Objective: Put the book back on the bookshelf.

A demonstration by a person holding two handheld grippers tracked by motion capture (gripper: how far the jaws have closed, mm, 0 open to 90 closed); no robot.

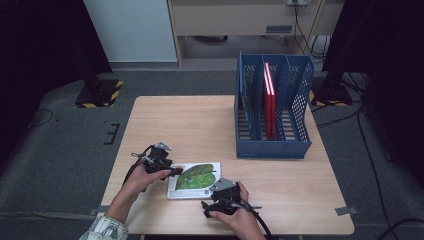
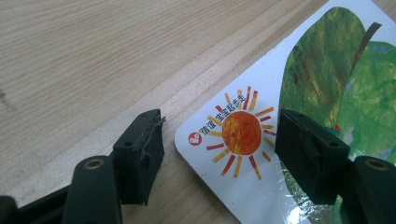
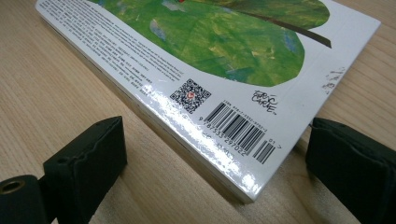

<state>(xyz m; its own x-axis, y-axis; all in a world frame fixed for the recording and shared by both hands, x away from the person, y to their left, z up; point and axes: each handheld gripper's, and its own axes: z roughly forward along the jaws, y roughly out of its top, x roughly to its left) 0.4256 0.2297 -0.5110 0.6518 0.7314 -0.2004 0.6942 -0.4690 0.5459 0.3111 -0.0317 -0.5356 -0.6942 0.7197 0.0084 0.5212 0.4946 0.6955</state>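
A white picture book (image 1: 195, 180) with a big green leaf on its cover lies flat near the table's front edge. My left gripper (image 1: 172, 171) is open at the book's left edge; in the left gripper view its jaws straddle the rounded corner of the book (image 2: 243, 154) printed with an orange sun. My right gripper (image 1: 215, 194) is open at the near right corner; in the right gripper view the barcode corner of the book (image 3: 233, 126) sits between the spread jaws, untouched by either.
A blue slotted file rack (image 1: 272, 107) stands at the table's back right with a red book (image 1: 270, 100) upright in a middle slot. The wooden table (image 1: 180, 125) is bare to the left of the rack. A person's hands hold both grippers.
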